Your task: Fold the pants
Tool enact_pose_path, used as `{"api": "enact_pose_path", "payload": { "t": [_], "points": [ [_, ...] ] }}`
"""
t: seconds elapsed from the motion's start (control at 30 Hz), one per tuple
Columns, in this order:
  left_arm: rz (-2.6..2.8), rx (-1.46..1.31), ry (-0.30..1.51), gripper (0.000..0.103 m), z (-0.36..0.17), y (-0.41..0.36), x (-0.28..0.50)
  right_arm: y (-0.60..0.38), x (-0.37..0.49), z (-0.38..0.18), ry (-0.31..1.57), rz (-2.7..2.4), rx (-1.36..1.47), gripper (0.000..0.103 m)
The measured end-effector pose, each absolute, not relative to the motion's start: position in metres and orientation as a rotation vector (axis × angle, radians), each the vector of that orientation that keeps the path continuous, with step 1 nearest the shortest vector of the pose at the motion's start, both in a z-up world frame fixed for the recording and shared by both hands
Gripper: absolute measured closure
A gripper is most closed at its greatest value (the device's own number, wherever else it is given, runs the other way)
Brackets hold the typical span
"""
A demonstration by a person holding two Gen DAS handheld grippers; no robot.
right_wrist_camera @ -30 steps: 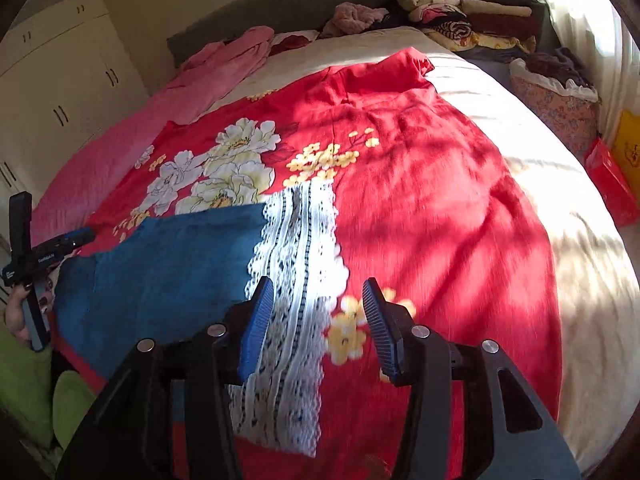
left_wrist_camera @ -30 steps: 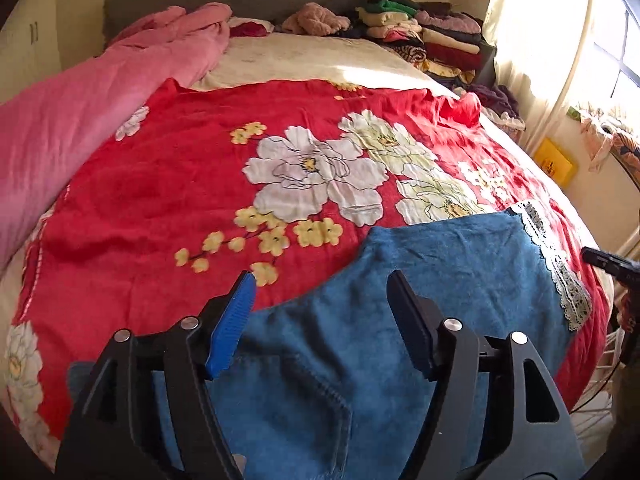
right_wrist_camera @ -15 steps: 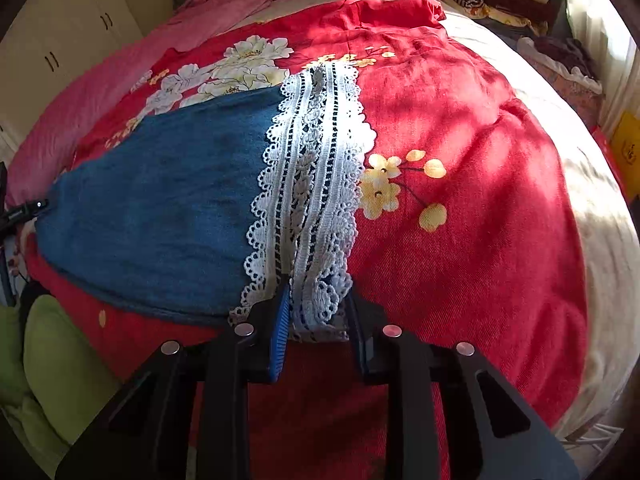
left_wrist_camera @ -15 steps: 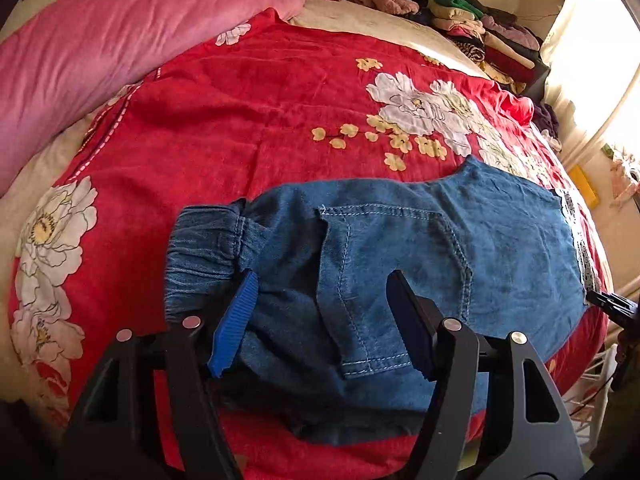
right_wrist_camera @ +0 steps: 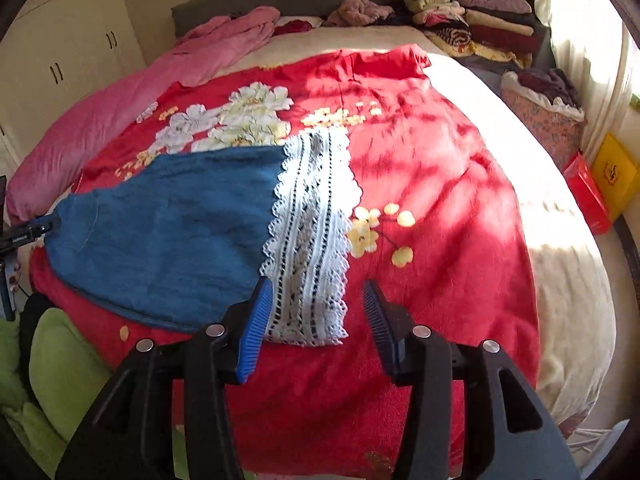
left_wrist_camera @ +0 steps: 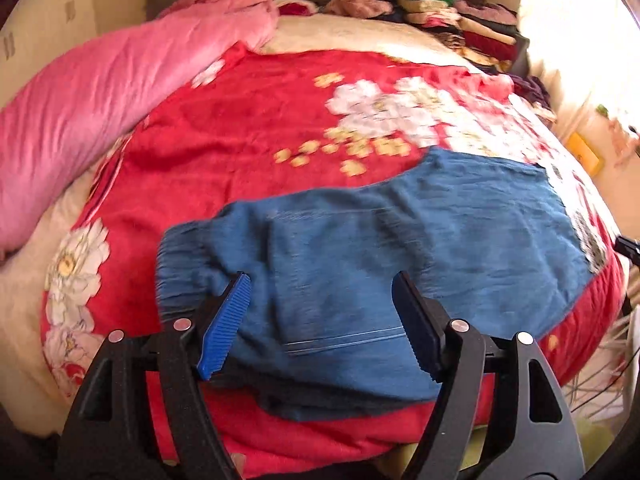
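Blue denim pants (left_wrist_camera: 400, 248) lie flat across the near part of a red floral bedspread (left_wrist_camera: 248, 136), with the elastic waistband (left_wrist_camera: 176, 264) at the left and white lace hems (right_wrist_camera: 312, 232) at the right. My left gripper (left_wrist_camera: 320, 320) is open and empty just above the waist end. My right gripper (right_wrist_camera: 316, 320) is open and empty just short of the lace hem's near edge. The pants also show in the right wrist view (right_wrist_camera: 172, 232).
A pink quilt (left_wrist_camera: 80, 104) lies along the bed's left side. Stacks of folded clothes (right_wrist_camera: 472, 20) sit by the headboard at the far right. A floral basket (right_wrist_camera: 540, 116) and red and yellow boxes (right_wrist_camera: 600, 184) stand right of the bed. Green fabric (right_wrist_camera: 52, 368) is at the lower left.
My right gripper was nearly shut around the lace hem; it has opened and pulled back a little. My left gripper stayed open and tilted up over the waist end.
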State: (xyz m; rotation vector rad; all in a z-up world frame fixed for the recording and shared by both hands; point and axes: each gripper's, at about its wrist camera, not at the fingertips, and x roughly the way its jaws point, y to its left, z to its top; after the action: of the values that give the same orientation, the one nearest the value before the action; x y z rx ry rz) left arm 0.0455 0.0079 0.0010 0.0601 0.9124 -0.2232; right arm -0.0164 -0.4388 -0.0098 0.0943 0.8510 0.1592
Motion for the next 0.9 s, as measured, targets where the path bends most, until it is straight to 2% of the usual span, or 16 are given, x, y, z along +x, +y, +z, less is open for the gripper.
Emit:
{"api": "enact_pose_path", "payload": {
  "t": [0.07, 0.3, 0.47, 0.53, 0.6, 0.8, 0.9],
  "points": [
    [-0.273, 0.105, 0.894, 0.031, 0.006, -0.017, 0.043, -0.425, -0.014, -0.004, 0.820, 0.182, 0.076, 0.038],
    [-0.416, 0.200, 0.946, 0.027, -0.012, -0.092, 0.060, -0.362, 0.006, -0.011, 0.807, 0.287, 0.005, 0.037],
    [-0.399, 0.294, 1.023, 0.026, -0.050, -0.117, 0.067, -0.343, 0.015, -0.042, 0.908, 0.274, -0.046, 0.037],
    [-0.387, 0.315, 1.035, 0.020, -0.062, -0.116, 0.063, -0.349, 0.019, -0.063, 0.987, 0.250, -0.036, 0.036],
    [-0.385, 0.300, 1.034, 0.018, -0.065, -0.111, 0.060, -0.354, 0.019, -0.074, 1.006, 0.251, -0.004, 0.036],
    [-0.384, 0.269, 1.006, 0.016, -0.054, -0.106, 0.054, -0.356, 0.011, -0.052, 0.954, 0.294, 0.045, 0.035],
    [-0.391, 0.238, 0.985, 0.012, -0.044, -0.104, 0.048, -0.357, 0.006, -0.039, 0.915, 0.289, 0.034, 0.028]
  ]
}}
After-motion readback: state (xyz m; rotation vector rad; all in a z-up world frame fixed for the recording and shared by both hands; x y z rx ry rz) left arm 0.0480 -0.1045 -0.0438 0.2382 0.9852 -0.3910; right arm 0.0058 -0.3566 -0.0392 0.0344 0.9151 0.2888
